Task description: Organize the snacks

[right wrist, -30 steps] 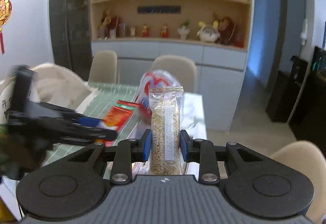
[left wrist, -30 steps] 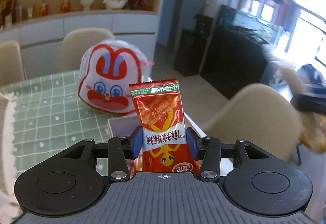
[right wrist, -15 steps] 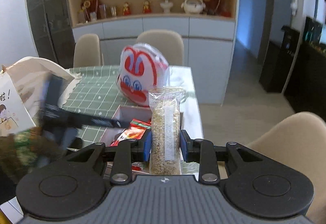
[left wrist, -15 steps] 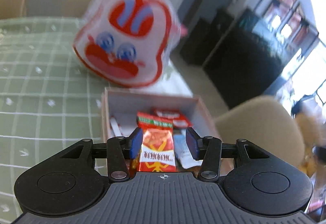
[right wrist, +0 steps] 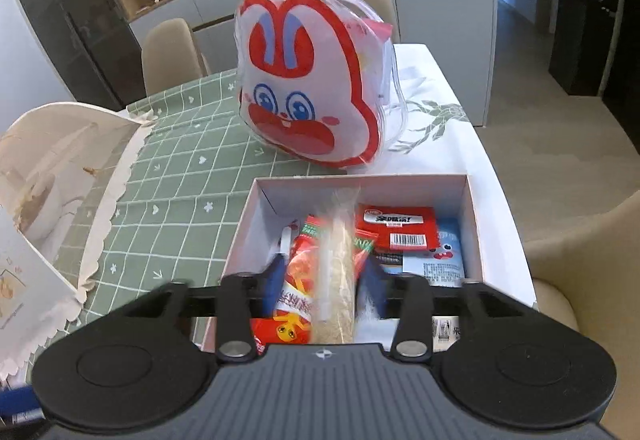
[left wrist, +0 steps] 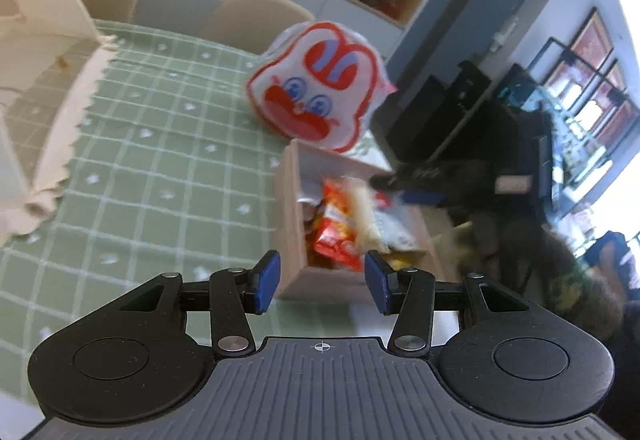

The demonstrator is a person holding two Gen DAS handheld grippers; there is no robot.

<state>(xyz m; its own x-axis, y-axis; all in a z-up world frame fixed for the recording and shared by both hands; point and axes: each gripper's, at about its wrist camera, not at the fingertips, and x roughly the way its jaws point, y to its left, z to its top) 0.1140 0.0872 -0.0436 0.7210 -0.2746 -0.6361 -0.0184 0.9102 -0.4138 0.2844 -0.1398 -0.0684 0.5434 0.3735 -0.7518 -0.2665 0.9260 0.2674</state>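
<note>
A white open box sits on the table and holds several snack packets. My right gripper is over the box with its jaws apart, and the clear grain packet lies between them on the red spicy snack packet. My left gripper is open and empty, just in front of the box. The red packet and the grain packet show inside it. The right gripper appears blurred over the box's far side.
A rabbit-face bag stands just behind the box; it also shows in the left wrist view. A cream mesh food cover sits at the left on the green checked tablecloth. Beige chairs surround the table.
My left gripper released the red packet into the box and pulled back. My right gripper lowered the grain packet into the box and its jaws spread apart.
</note>
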